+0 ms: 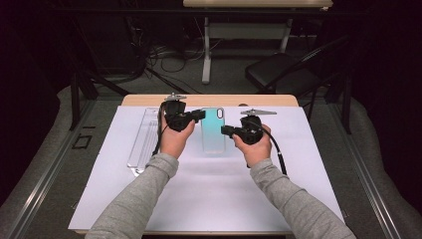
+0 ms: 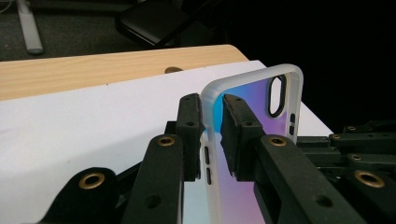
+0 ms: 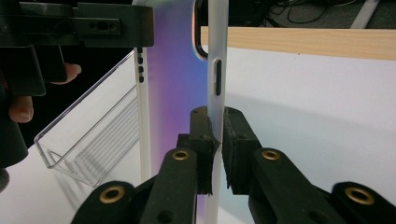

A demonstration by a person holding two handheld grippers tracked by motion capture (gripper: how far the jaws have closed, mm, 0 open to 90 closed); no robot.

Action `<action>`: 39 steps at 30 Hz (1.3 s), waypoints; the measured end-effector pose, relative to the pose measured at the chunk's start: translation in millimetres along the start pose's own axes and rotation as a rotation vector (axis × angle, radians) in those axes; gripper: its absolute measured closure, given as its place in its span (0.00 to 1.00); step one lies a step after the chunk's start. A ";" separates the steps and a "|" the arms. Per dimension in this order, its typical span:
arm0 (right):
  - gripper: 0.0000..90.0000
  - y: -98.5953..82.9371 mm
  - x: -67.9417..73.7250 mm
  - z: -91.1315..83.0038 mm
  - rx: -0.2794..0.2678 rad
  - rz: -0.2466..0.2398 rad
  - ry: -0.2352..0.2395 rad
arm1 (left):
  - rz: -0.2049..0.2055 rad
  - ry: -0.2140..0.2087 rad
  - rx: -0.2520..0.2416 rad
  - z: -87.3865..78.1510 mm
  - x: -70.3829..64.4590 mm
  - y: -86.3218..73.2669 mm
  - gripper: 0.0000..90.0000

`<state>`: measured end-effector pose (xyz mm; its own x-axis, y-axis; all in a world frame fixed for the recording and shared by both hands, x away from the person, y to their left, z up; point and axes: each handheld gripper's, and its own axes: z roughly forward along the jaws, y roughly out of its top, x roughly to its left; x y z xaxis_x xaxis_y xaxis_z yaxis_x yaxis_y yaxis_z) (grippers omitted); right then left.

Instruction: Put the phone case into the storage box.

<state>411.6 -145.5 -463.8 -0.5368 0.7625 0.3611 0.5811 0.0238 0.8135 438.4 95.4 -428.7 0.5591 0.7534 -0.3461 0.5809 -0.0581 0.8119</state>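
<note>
White sheet [image 1: 209, 189] covers wooden table [image 1: 149, 100]; dark room behind, folding chair [image 1: 278, 69], cables on floor [image 1: 169, 52], second table's legs. No readable writing or brand marks. Both forearms in grey sleeves reach in from near edge, hands angled inward. Phone case [image 1: 213, 130], translucent, teal-to-purple, at table centre. Left gripper [image 1: 198, 116] pinches case's left rim near top corner; right gripper [image 1: 226, 131] pinches right rim lower down. Clear plastic tray [image 1: 143, 141] lies left, apart.
</note>
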 end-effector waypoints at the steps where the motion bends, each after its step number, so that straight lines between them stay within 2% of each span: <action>1: 0.93 -0.1 -0.1 -0.1 0.000 0.000 0.000 | -0.003 0.001 0.001 -0.4 0.2 0.2 0.88; 8: 0.93 -0.3 -0.3 -0.3 -0.002 -0.001 0.001 | -0.025 -0.011 0.002 -2.1 2.3 0.7 0.92; 22: 0.93 -1.1 0.0 0.3 -0.003 -0.002 0.001 | -0.055 -0.009 0.007 -2.5 2.7 0.6 0.94; 39: 0.92 -1.4 0.1 1.1 -0.009 -0.001 0.004 | -0.064 -0.002 0.004 -3.1 2.3 0.6 0.94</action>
<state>411.4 -144.8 -465.4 -0.5395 0.7602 0.3620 0.5750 0.0185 0.8180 438.2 99.1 -427.6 0.5222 0.7540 -0.3984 0.6181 -0.0128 0.7860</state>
